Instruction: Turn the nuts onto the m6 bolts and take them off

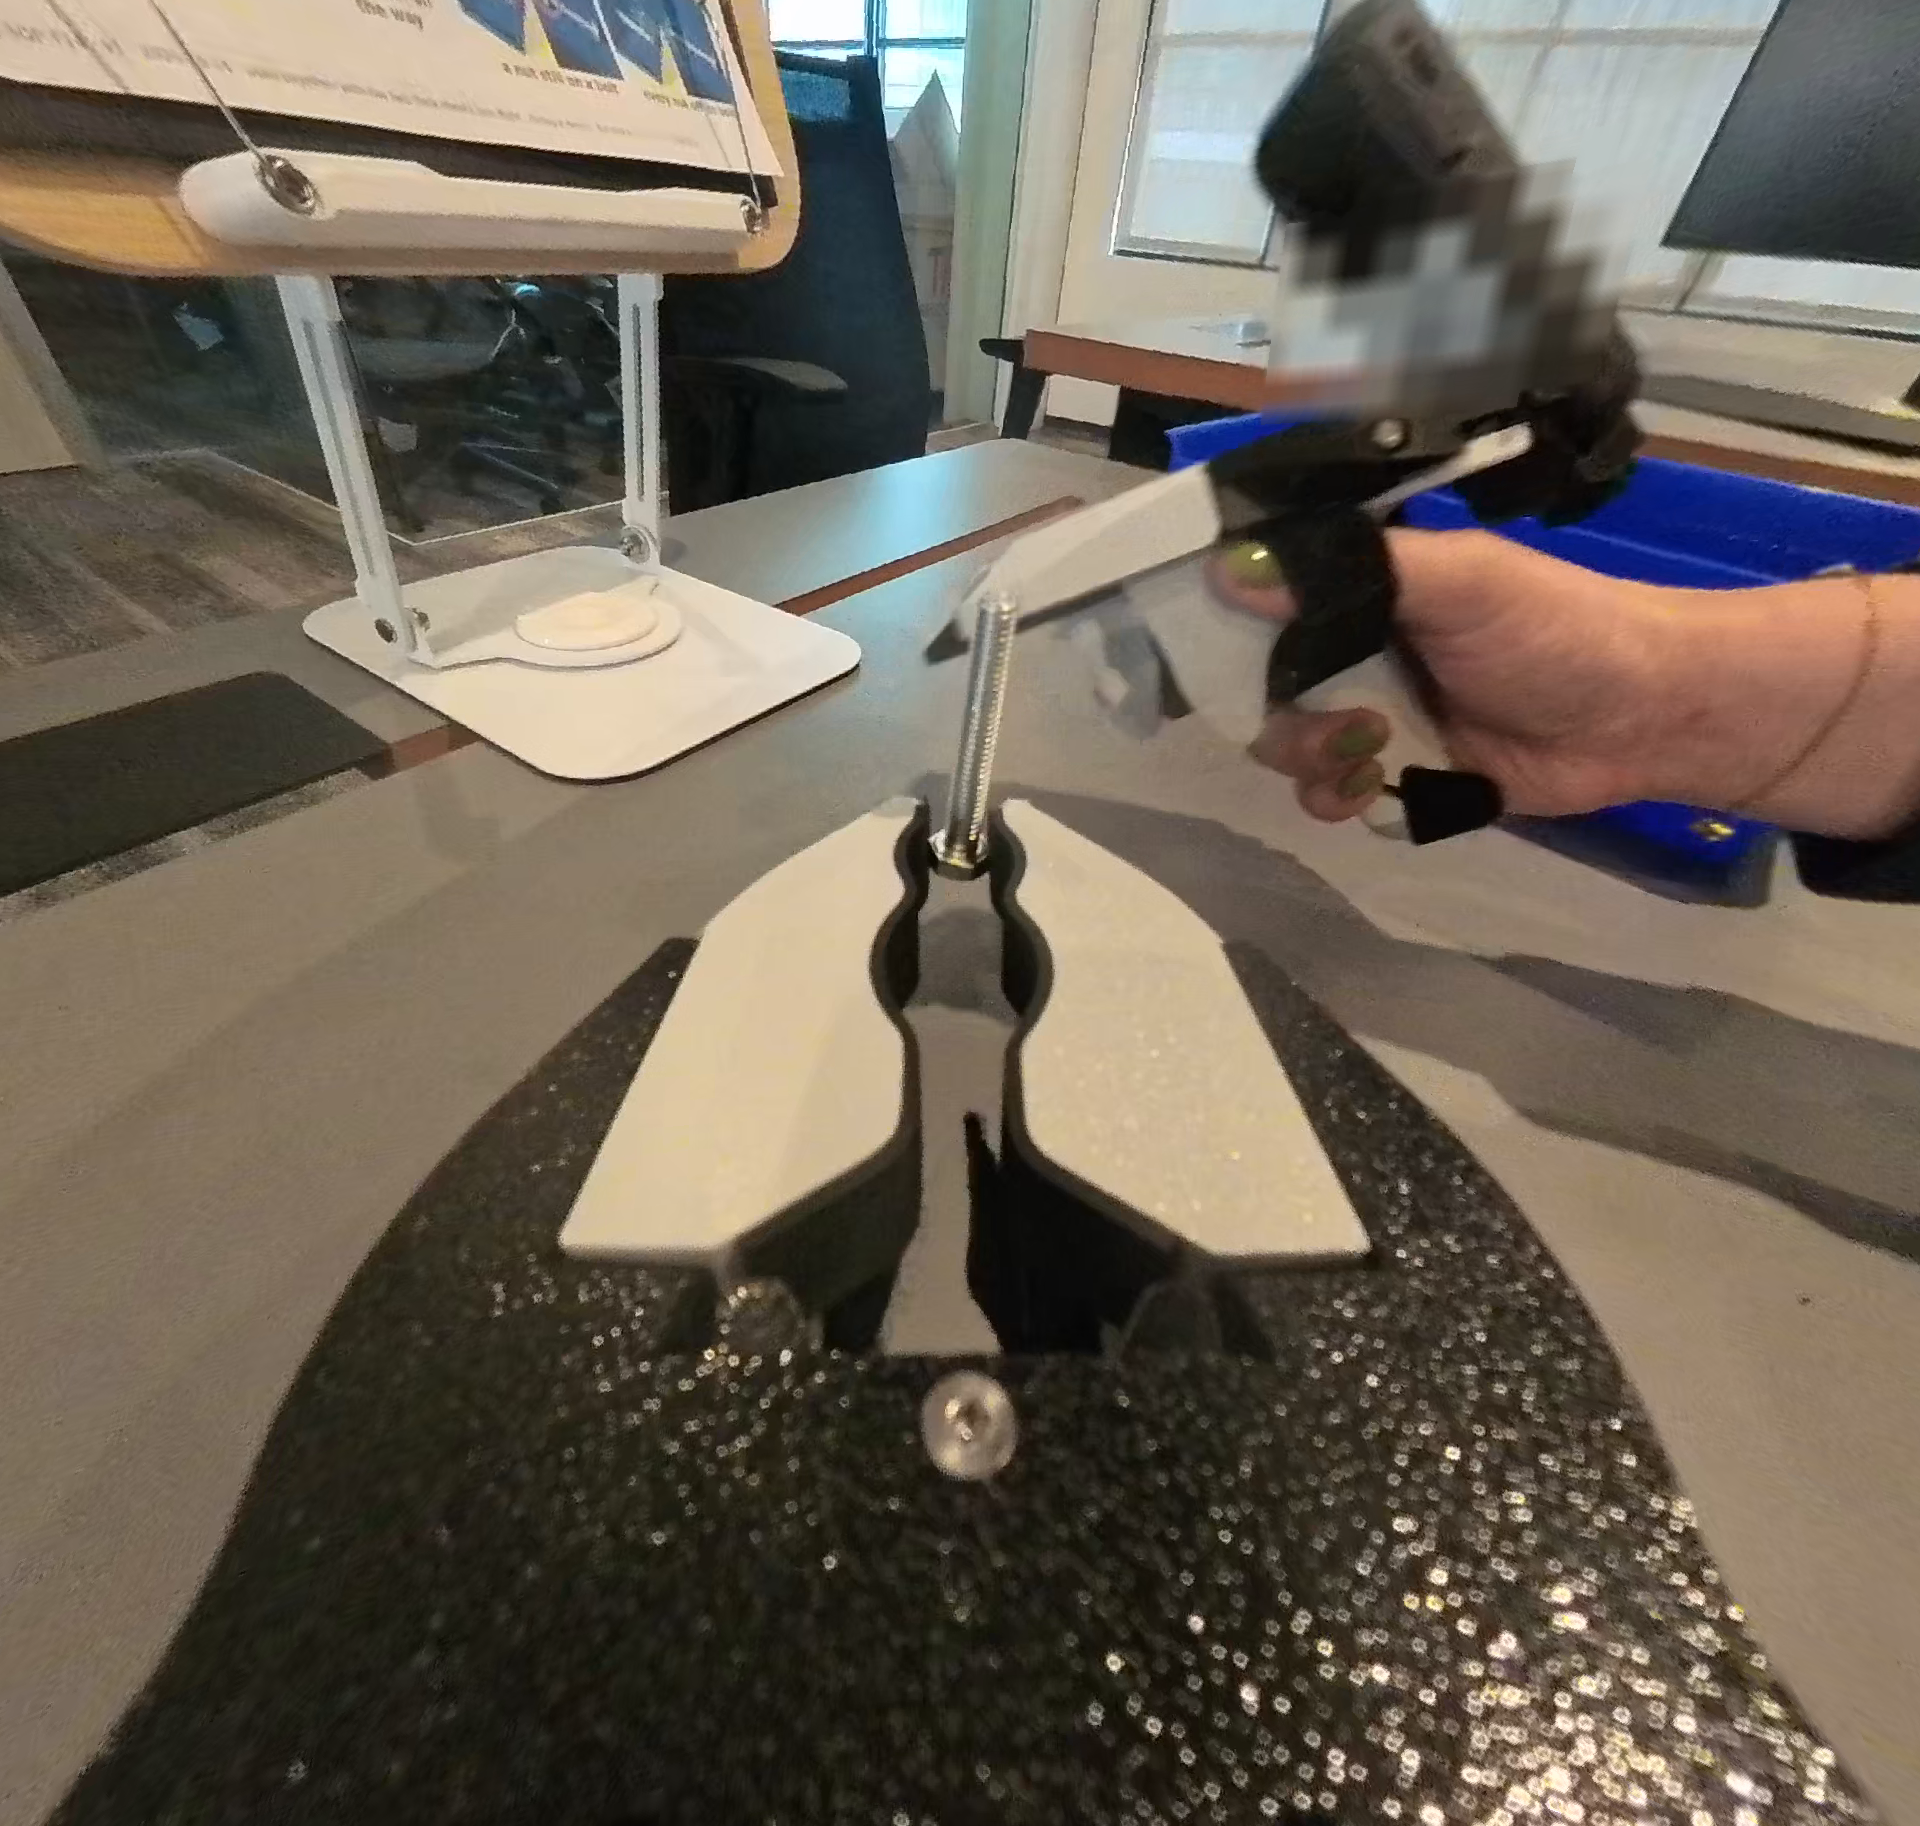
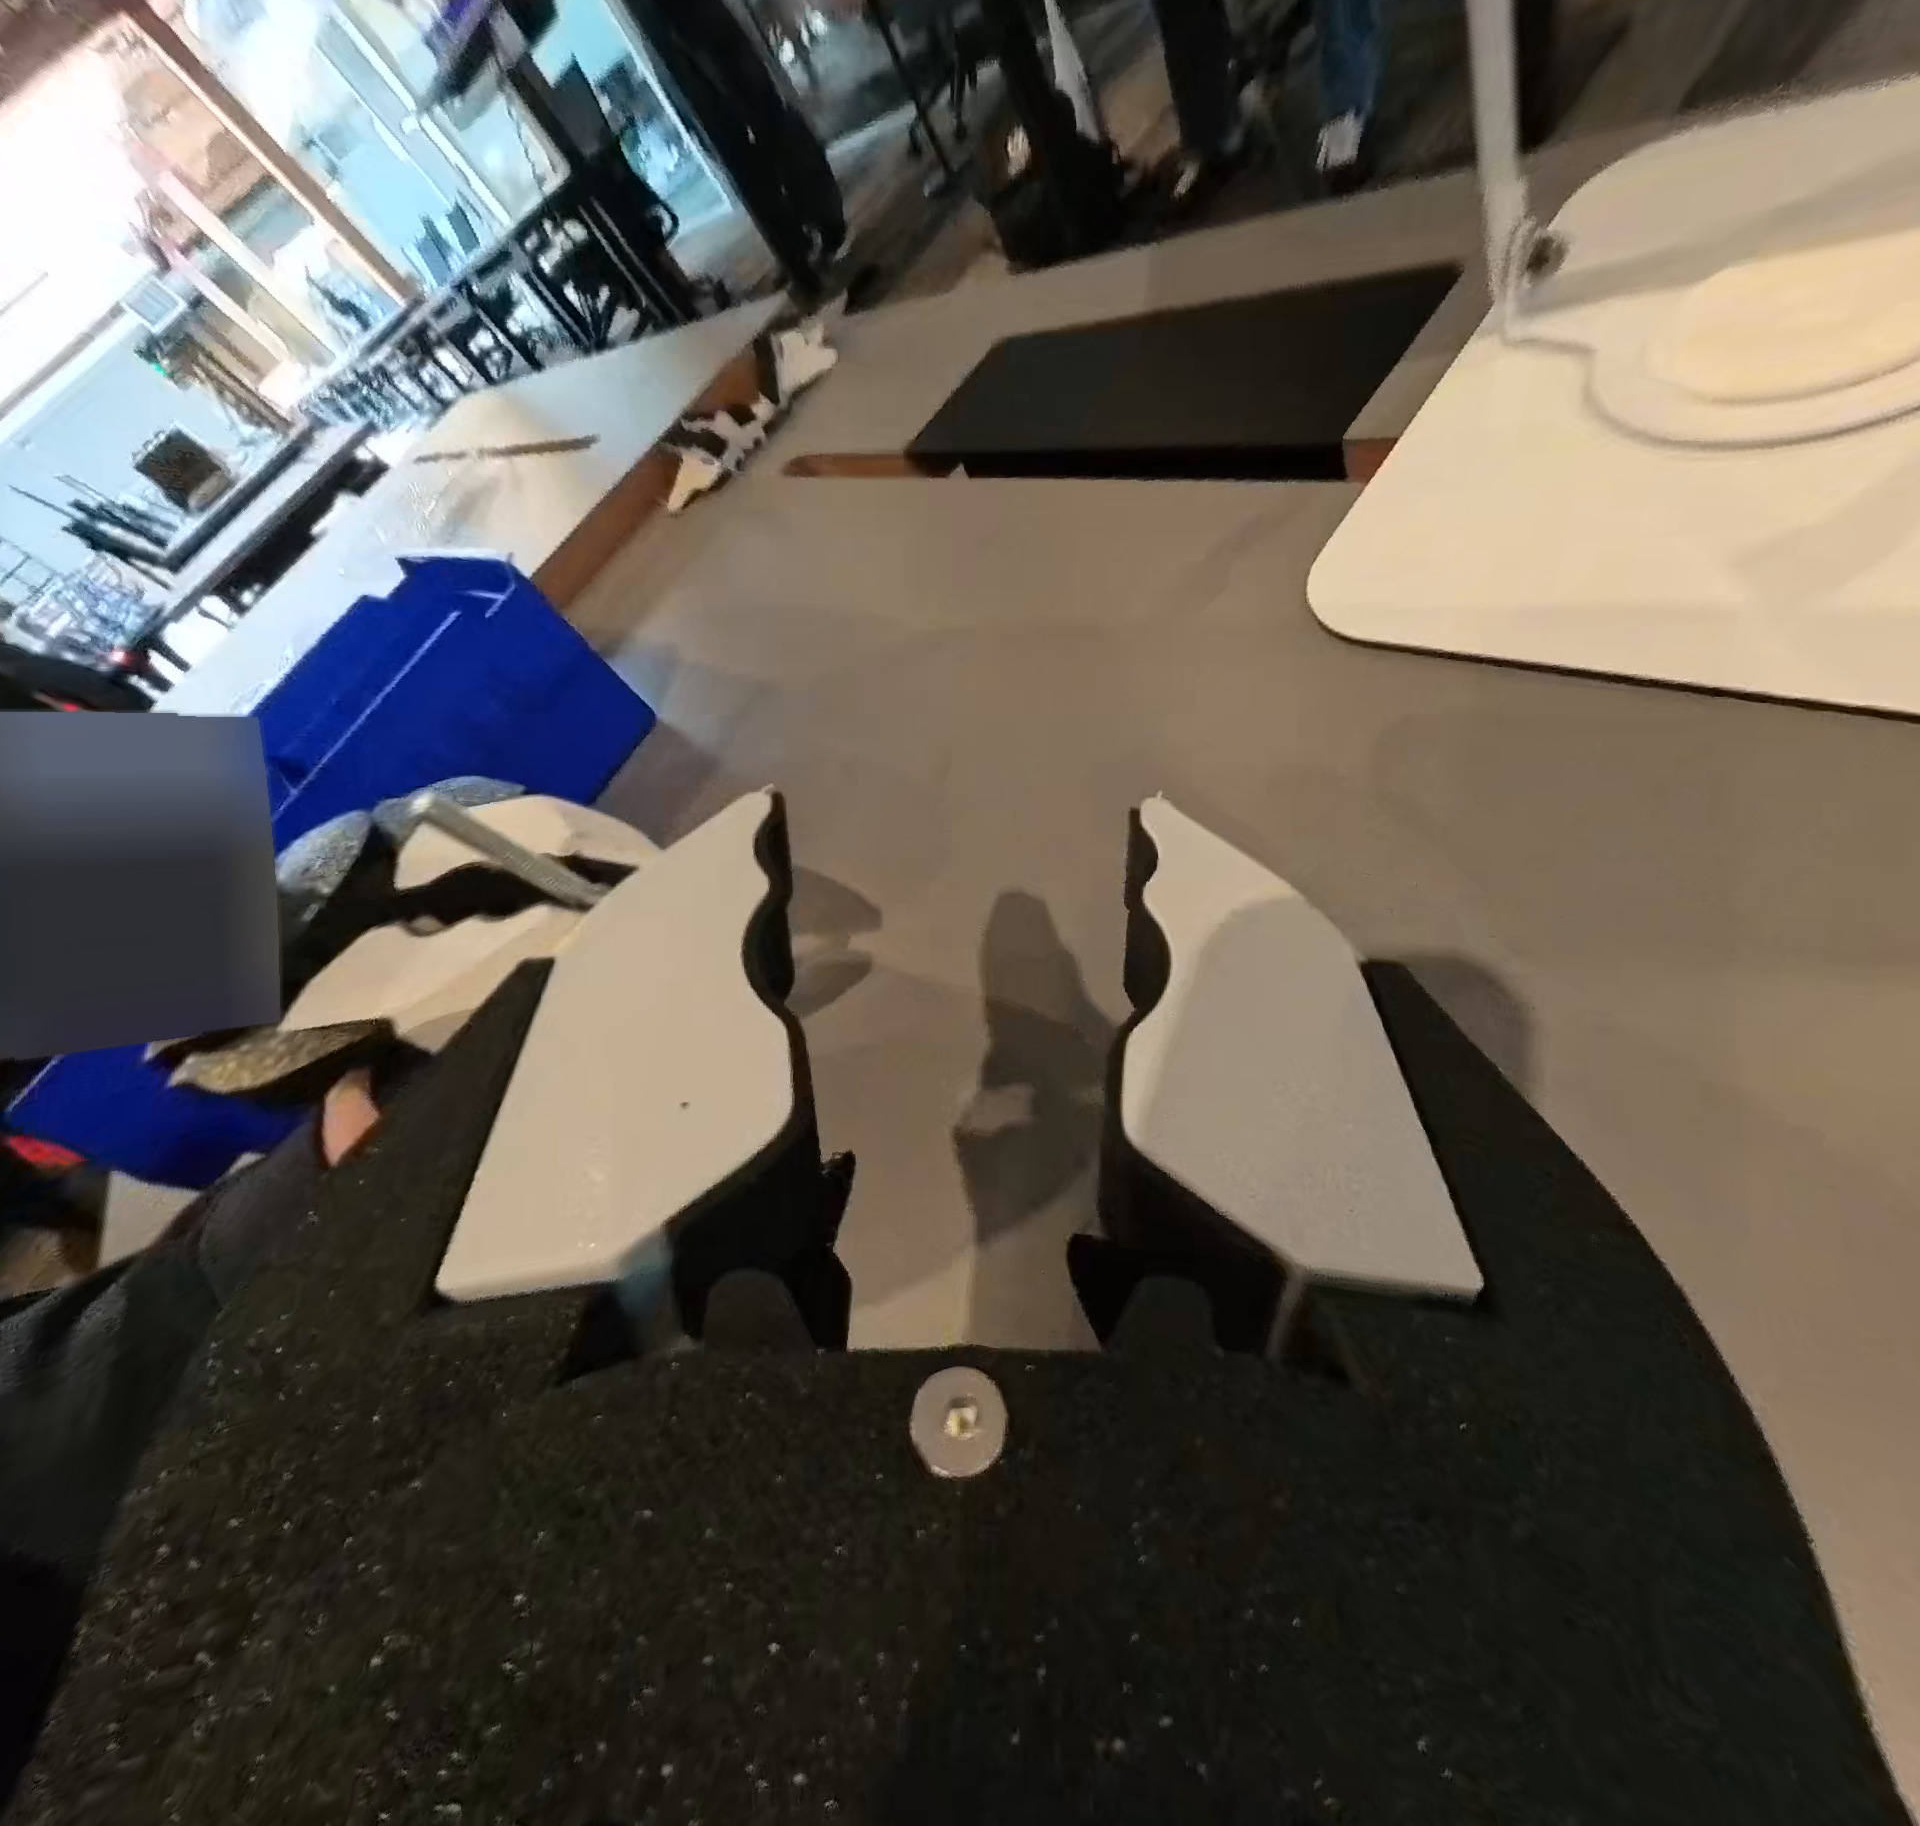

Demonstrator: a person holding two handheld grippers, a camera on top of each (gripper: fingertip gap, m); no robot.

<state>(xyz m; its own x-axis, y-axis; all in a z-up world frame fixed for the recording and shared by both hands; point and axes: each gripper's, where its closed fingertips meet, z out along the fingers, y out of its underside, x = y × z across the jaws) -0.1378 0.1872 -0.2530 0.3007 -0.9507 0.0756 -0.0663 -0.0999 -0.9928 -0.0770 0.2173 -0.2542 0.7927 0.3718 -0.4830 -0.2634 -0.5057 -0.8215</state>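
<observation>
A silver M6 bolt [image 1: 975,711] stands upright with its threaded shaft pointing up. My left gripper [image 1: 961,841] is shut on the hex piece [image 1: 961,857] at the bolt's lower end, just above the grey table. I cannot tell if that hex piece is the bolt head or a nut. My right gripper [image 1: 1023,670], held by a hand, is next to the top of the bolt, with its upper finger beside the bolt's tip. In the right wrist view my right gripper [image 2: 956,805] is open and empty over the table. The bolt [image 2: 499,846] and left gripper show at its left.
A blue bin [image 1: 1714,529] sits at the right behind the hand; it also shows in the right wrist view [image 2: 436,675]. A white stand base [image 1: 582,654] holds an instruction sheet at the back left. A black pad [image 1: 156,768] lies at the far left.
</observation>
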